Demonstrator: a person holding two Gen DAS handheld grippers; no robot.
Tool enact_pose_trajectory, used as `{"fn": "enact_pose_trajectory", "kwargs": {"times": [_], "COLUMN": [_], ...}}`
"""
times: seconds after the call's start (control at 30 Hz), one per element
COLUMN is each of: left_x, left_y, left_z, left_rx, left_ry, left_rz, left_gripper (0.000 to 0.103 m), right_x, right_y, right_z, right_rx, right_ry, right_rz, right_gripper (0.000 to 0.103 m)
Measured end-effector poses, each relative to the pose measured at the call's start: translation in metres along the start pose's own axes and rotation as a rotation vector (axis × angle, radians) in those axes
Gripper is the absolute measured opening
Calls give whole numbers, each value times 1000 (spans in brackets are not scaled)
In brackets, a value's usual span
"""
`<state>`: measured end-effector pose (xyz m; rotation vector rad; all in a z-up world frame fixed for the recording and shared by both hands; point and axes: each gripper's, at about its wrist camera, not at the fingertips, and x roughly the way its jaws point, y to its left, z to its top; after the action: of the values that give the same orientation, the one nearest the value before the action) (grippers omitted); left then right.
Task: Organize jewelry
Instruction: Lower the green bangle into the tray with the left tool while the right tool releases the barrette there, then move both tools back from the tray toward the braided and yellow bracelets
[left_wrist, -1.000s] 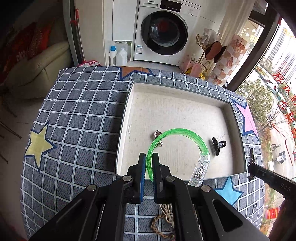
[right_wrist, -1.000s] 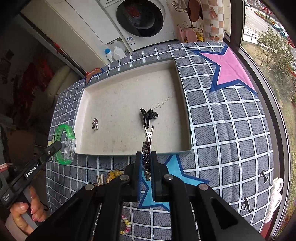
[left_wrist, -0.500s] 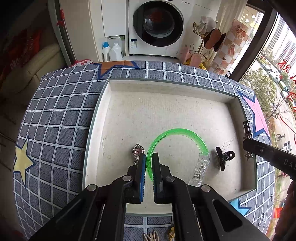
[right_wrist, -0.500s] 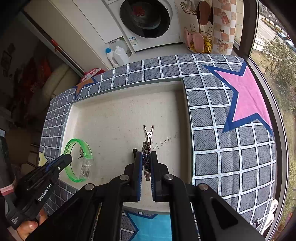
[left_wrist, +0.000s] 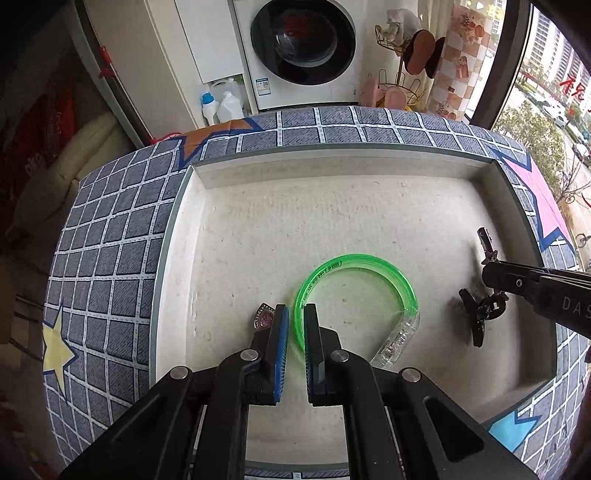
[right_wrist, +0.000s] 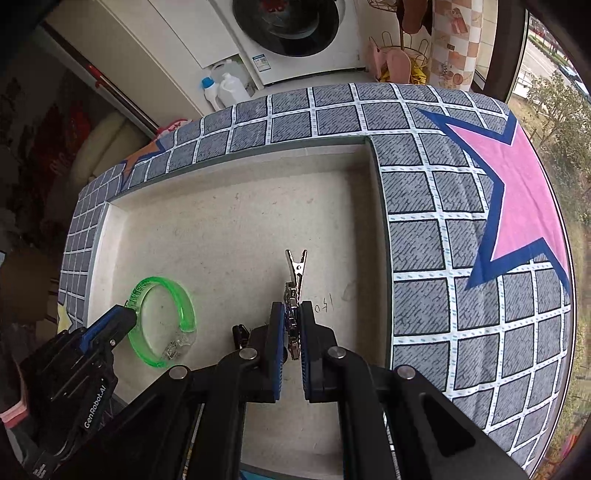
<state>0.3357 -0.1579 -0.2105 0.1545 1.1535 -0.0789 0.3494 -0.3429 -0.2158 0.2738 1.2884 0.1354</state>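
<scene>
- Left gripper (left_wrist: 295, 321): clenched on green bangle (left_wrist: 369, 266), over tray (left_wrist: 369, 164).
- Right gripper (right_wrist: 291, 325): grasping metal clip (right_wrist: 294, 280).
- Next: lower, release both inside.

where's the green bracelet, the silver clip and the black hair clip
green bracelet (left_wrist: 364, 263): left wrist view, top of its arc
silver clip (right_wrist: 296, 268): right wrist view, its open tip
black hair clip (left_wrist: 475, 314): left wrist view, its body

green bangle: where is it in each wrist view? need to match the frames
Left wrist: green bangle at centre, gripped by the left gripper.
Right wrist: lower left, in that gripper's tips.
Shared landmark: the beige tray, beneath the bangle in both views.
</scene>
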Motion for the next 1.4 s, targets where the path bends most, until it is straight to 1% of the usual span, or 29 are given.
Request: {"fn": "enact_pose_trajectory", "kwargs": {"times": [0.23,0.33,0.4,0.43,0.47,0.53,0.67,0.7,0.73,0.77,0.8,0.83,0.87,0.93,1.03,1.07,1.2,1.4], "left_x": [-1,-6,-10,-12,-14,-18,-26,-28,-31,-35,-43,-50,-54,-59,-68,-71,-81,-89], "left_y": [-2,-2,-1,-1,0,1,6,8,10,13,17,20,22,26,33,37,51,71], "left_z": [0,0,1,1,1,2,2,1,1,0,-2,-3,-3,-5,-12,-15,-35,-72], "left_rx": [22,23,23,21,20,16,-1,-5,-9,-22,-44,-48,-41,-39,-40,-43,-55,-66], "left_ry": [0,-15,-26,-31,-36,-45,-54,-56,-58,-66,-106,-133,-135,-129,-135,-135,-134,-88], "left_rz": [35,39,40,39,37,35,16,15,12,16,30,34,31,26,35,35,35,35], "left_gripper": [19,19,19,19,20,20,20,23,56,103,103,103,103,103,103,103,103,103], "right_x": [2,2,2,1,0,-2,-11,-14,-18,-22,-26,-30,-33,-38,-46,-48,-61,-75], "right_y": [0,0,-1,-1,1,3,5,5,5,6,6,7,7,8,8,9,13,27], "right_z": [0,1,1,1,1,1,1,1,1,0,0,0,-1,-2,-5,-7,-16,-40], "right_rx": [-13,-9,-5,-3,-2,0,16,20,22,23,24,25,26,32,46,52,50,27], "right_ry": [4,8,10,9,7,-4,-23,-31,-39,-47,-55,-62,-67,-76,-87,-91,-108,-109], "right_rz": [4,9,19,25,28,26,53,57,61,66,70,75,79,83,86,90,108,123], "right_gripper": [9,10,15,23,36,50,50,50,50,50,51,54,60,65,69,73,74,74]}}
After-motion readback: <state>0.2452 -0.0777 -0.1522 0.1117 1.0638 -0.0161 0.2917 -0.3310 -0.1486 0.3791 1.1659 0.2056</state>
